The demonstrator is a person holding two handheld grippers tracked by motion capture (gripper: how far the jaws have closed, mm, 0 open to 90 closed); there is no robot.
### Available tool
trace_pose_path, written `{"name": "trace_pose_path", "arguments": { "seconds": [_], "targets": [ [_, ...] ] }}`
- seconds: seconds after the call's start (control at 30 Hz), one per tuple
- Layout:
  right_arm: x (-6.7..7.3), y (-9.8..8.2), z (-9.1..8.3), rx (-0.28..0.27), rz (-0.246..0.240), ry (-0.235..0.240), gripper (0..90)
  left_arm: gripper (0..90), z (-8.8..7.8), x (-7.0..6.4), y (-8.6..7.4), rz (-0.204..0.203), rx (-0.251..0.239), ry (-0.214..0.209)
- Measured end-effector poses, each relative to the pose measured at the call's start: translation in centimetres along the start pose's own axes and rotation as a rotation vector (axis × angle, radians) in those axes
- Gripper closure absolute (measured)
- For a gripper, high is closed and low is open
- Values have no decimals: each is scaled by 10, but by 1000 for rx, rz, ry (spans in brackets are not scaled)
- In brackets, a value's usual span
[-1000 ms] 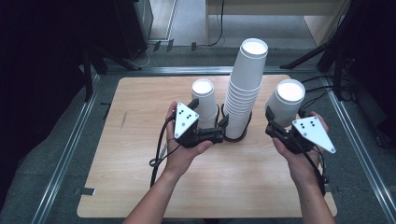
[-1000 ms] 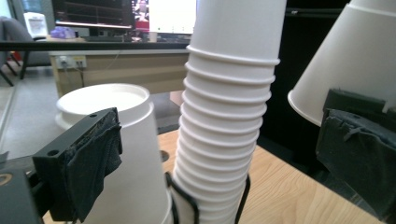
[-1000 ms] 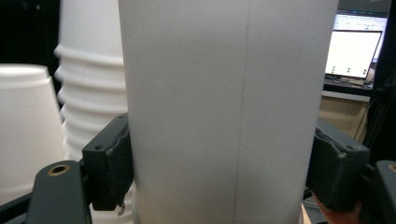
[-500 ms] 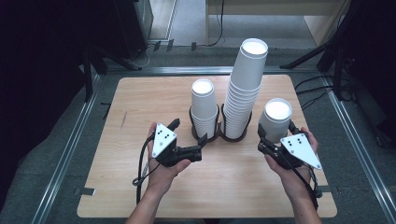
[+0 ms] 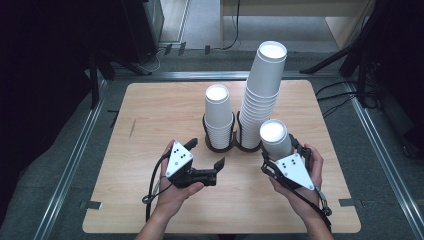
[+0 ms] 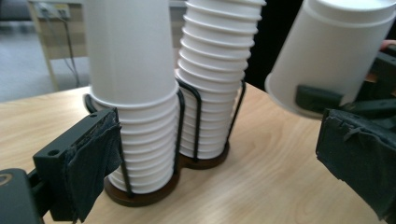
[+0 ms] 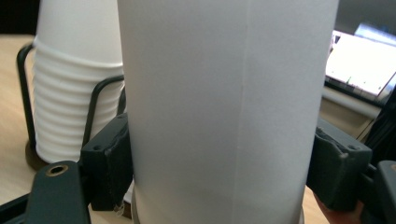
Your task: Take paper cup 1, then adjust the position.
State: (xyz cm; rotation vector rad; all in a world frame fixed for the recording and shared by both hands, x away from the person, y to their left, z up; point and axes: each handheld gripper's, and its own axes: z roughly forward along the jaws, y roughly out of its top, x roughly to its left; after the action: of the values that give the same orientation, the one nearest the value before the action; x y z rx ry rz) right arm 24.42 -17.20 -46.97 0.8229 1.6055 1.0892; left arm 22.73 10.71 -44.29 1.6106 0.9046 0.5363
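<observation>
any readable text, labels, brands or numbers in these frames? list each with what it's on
None legible.
Held cup, in the right tool: plain white, no print.
Two cup stacks in the black wire holder: plain white.
Grey plates on the tools, e.g. the left tool's plate: dark dots, no characters.
Flat white thing at the upper right of the right gripper view: faint coloured marks, too blurred to read.

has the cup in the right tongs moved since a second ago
Yes. The cup has come down and toward the person, away from the tall stack.
</observation>
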Motion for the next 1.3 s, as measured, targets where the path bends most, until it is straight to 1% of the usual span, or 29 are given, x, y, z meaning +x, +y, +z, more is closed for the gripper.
{"name": "trace_pose_path", "arguments": {
  "seconds": [0.07, 0.1, 0.17, 0.3, 0.37, 0.43, 0.53, 0.63, 0.67, 0.73, 0.77, 0.83, 0.87, 0.9, 0.97, 1.0, 1.07, 1.17, 1.27, 1.3],
  "targets": [
    [7, -3, 0, 7, -64, 4, 199, 7, 0, 0, -1, -4, 5, -7],
    [11, -4, 0, 10, -92, 3, 199, 7, 1, 0, -1, -15, 16, -23],
    [16, -6, -1, 9, -141, 9, 199, 7, 0, 1, -1, -30, 18, -39],
    [26, -9, -1, 3, -213, 27, 198, 10, -3, 4, 0, -30, 16, -41],
    [29, -11, -1, 2, -240, 32, 197, 10, -2, 4, 0, -28, 16, -37],
    [32, -12, 0, 2, -260, 39, 195, 9, -2, 4, 0, -32, 16, -31],
    [35, -14, 1, 2, -271, 41, 194, 9, -2, 3, 0, -38, 12, -30],
    [41, -15, 1, 7, -298, 46, 190, 9, -1, 3, -1, -37, 22, -40],
    [41, -15, 1, 7, -298, 46, 190, 9, -1, 3, -1, -37, 22, -40],
    [44, -17, 2, 5, -323, 53, 190, 9, 0, 2, -2, -38, 28, -46],
    [45, -17, 2, 4, -328, 57, 189, 9, 0, 2, -2, -38, 28, -46],
    [49, -17, 2, 1, -348, 57, 188, 9, 1, 0, -2, -31, 32, -50],
    [49, -17, 2, 1, -348, 57, 188, 9, 1, -1, -2, -30, 34, -53],
    [52, -18, 1, -4, -372, 65, 188, 9, 3, -2, -3, -24, 38, -59],
    [53, -18, 1, -5, -378, 69, 188, 9, 3, -3, -3, -24, 39, -60],
    [56, -19, 1, -8, -395, 71, 188, 9, 4, -4, -4, -22, 46, -67],
    [57, -20, 1, -3, -395, 73, 188, 9, 5, -5, -5, -18, 51, -74],
    [59, -21, 2, -6, -416, 75, 187, 9, 6, -7, -6, -10, 59, -81],
    [61, -21, 2, -9, -426, 76, 187, 9, 7, -8, -6, -8, 59, -85],
    [63, -21, 1, -10, -437, 76, 186, 9, 7, -8, -7, -10, 61, -87]
  ]
}}
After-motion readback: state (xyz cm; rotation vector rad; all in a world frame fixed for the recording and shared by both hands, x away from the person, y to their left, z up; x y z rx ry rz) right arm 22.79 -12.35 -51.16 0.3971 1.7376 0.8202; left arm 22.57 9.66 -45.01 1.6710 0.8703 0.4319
